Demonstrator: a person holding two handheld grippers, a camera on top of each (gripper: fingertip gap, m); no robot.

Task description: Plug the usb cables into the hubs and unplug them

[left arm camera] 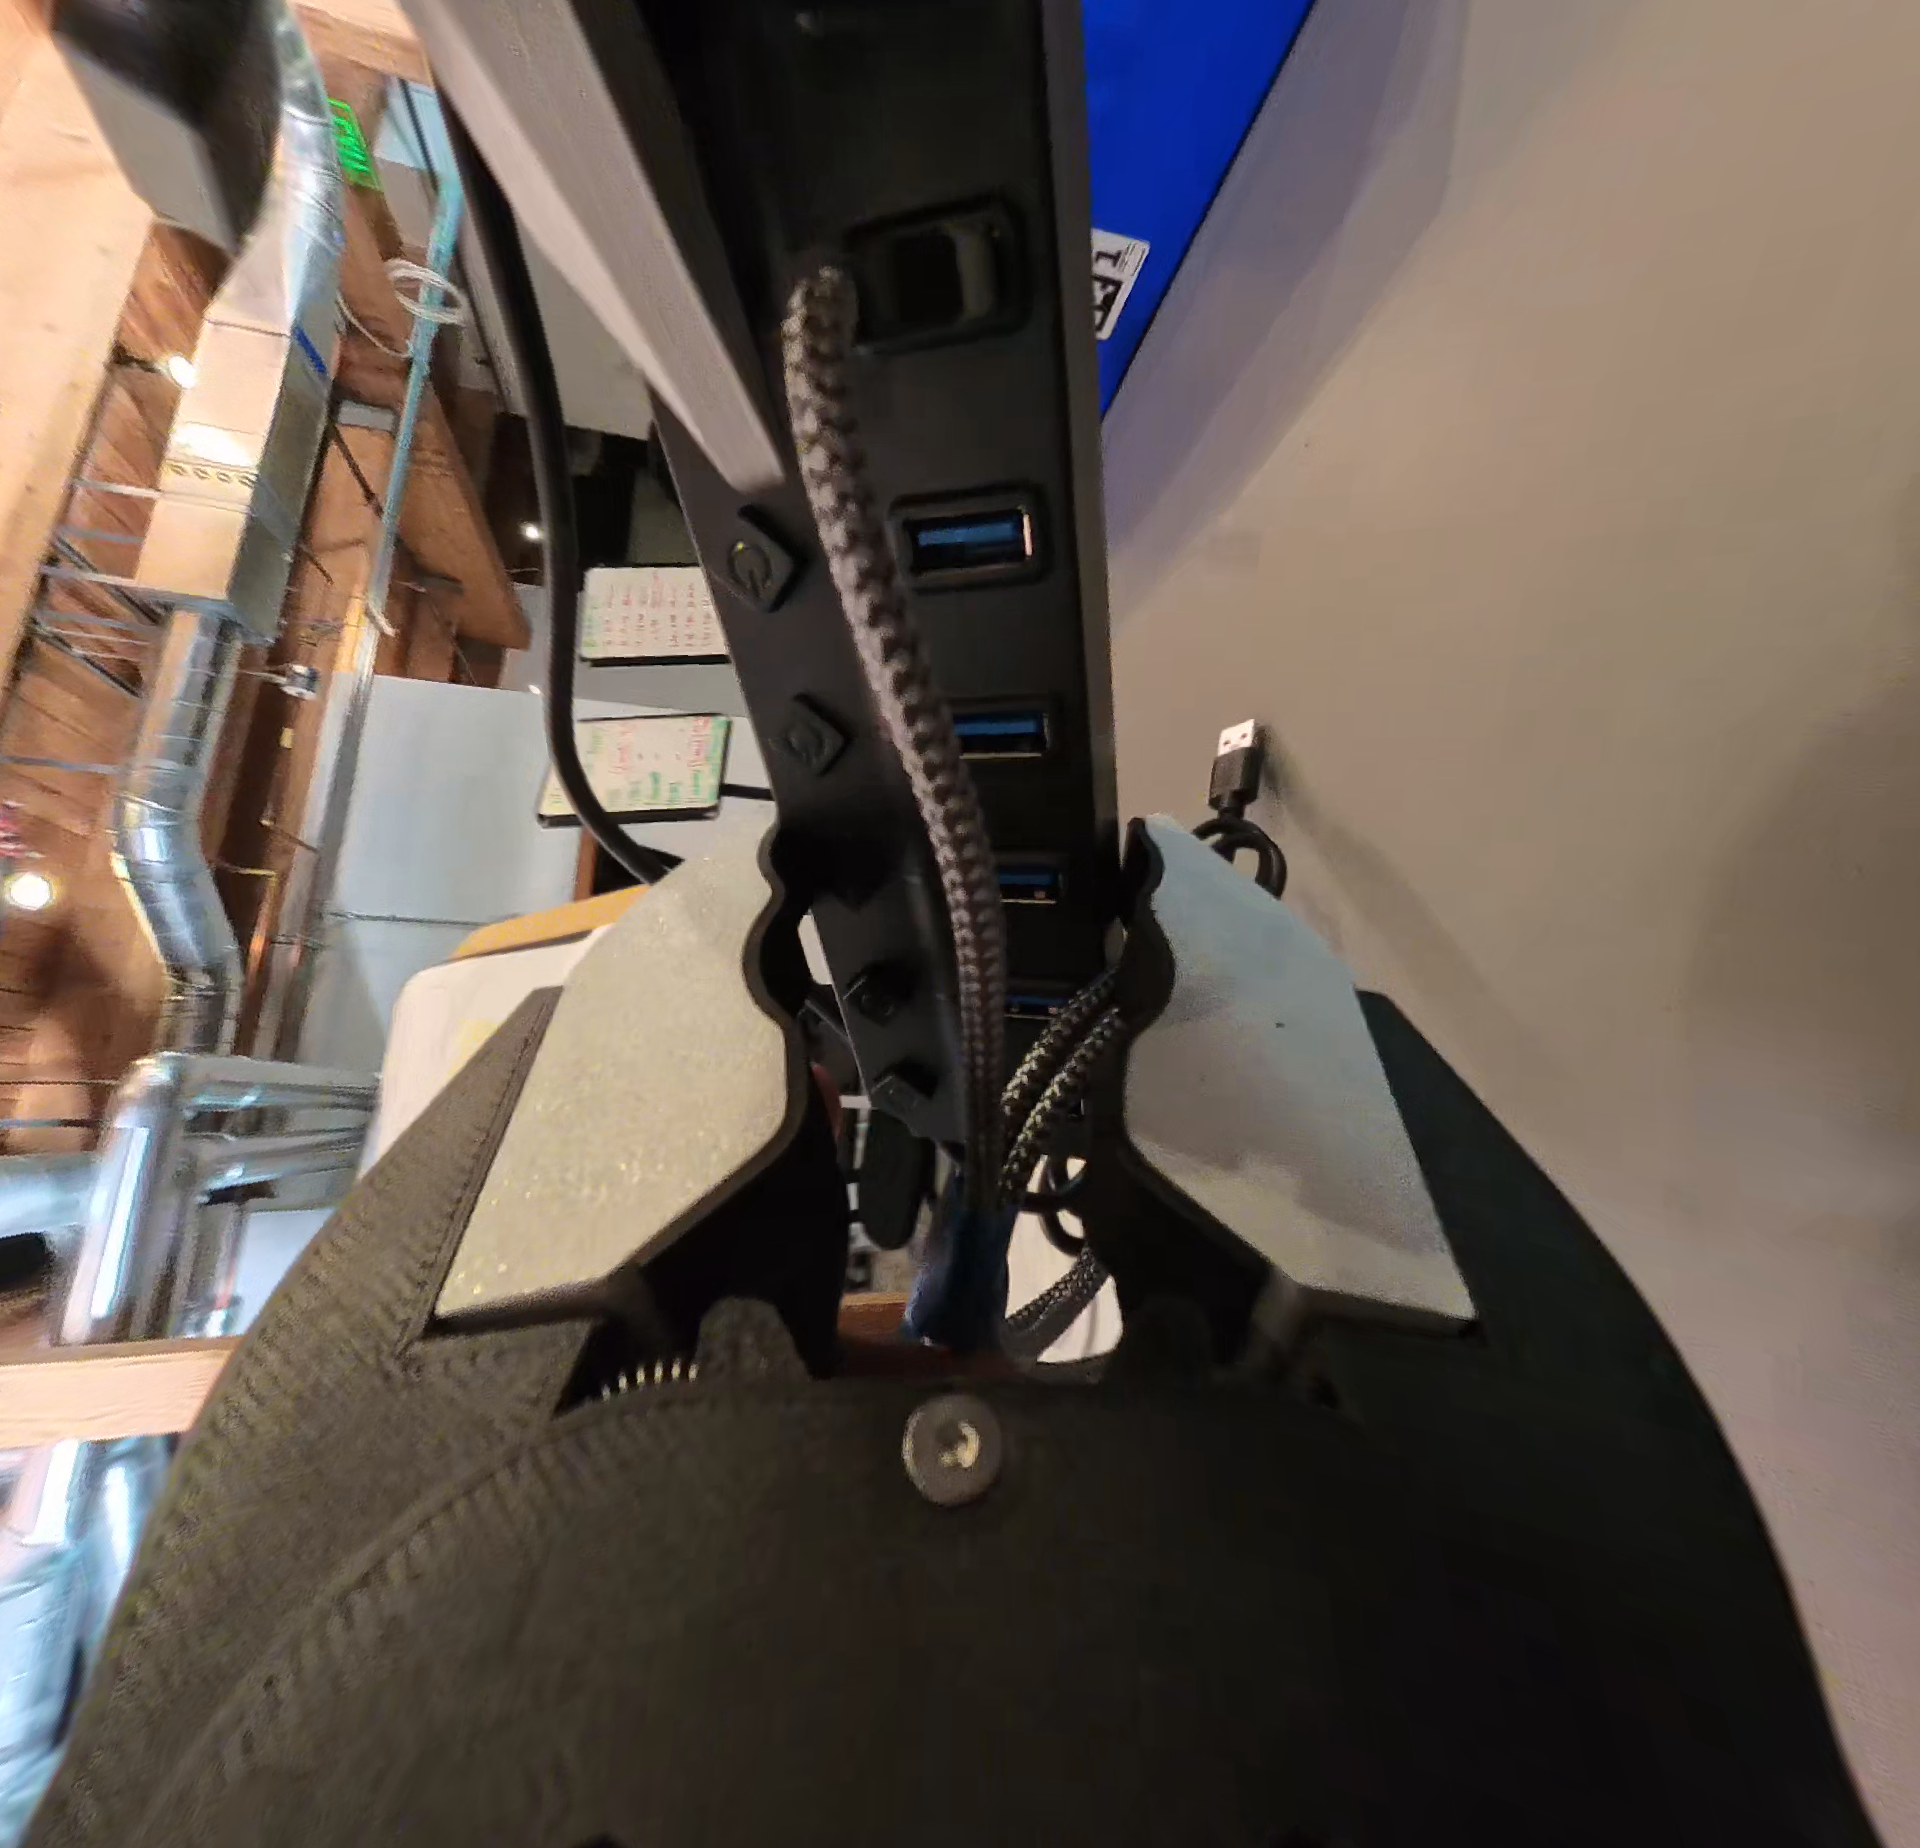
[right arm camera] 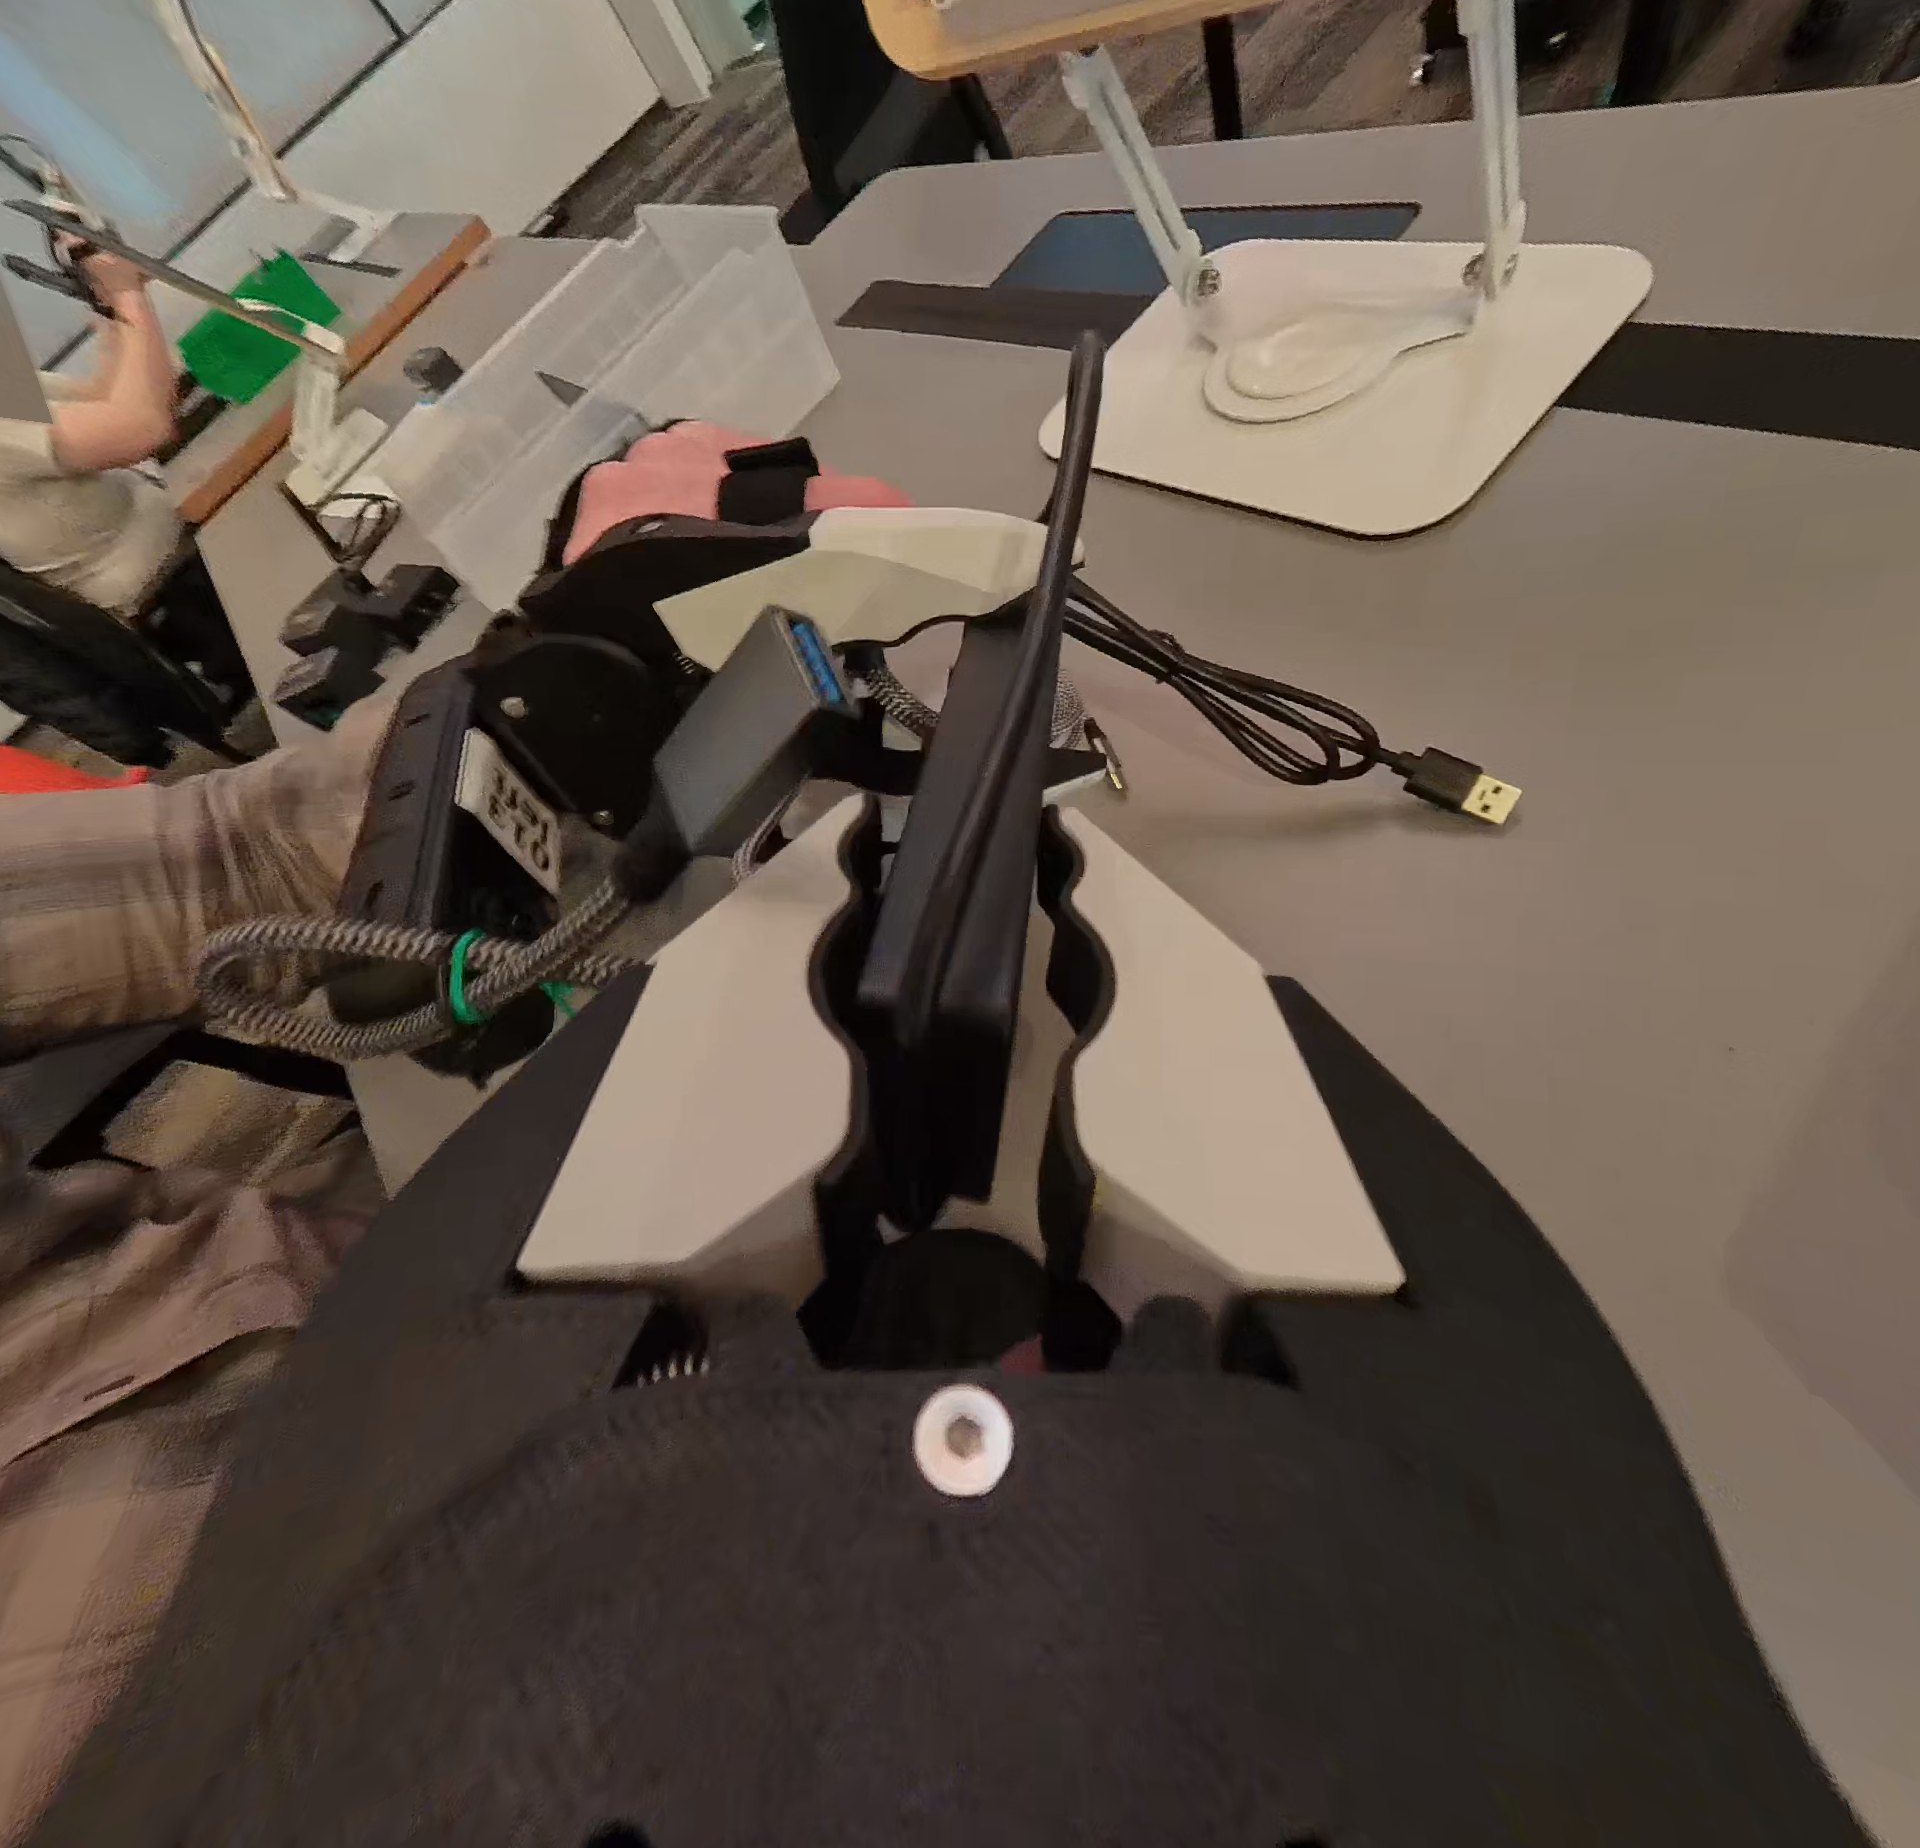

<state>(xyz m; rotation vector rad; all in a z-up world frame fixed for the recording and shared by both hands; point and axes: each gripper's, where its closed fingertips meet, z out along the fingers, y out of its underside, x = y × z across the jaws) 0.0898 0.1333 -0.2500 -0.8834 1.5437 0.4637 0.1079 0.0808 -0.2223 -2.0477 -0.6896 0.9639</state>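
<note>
A long black USB hub [left arm camera: 935, 635] with several blue ports is held by both grippers above the grey table [right arm camera: 1558, 967]. My left gripper [left arm camera: 951, 863] is shut on its middle. My right gripper [right arm camera: 956, 842] is shut on one end of the hub [right arm camera: 956, 946], which stands on edge. A grey braided cable [left arm camera: 883, 593] runs along the hub to a black plug [left arm camera: 925, 281] seated near its far end. A small grey hub [right arm camera: 748, 728] with a blue port hangs by the left gripper [right arm camera: 914, 572]. A loose black USB cable [right arm camera: 1278, 718] with a gold plug [right arm camera: 1475, 799] lies on the table.
A white stand base [right arm camera: 1351, 385] sits behind the cable, with a black strip [right arm camera: 1766, 375] across the table. A clear plastic bin [right arm camera: 644, 344] stands at the back left. A person [right arm camera: 62, 468] works at another table far left. My sleeve [right arm camera: 125, 894] is at the left. Tip to tip, the grippers are about 6 centimetres apart.
</note>
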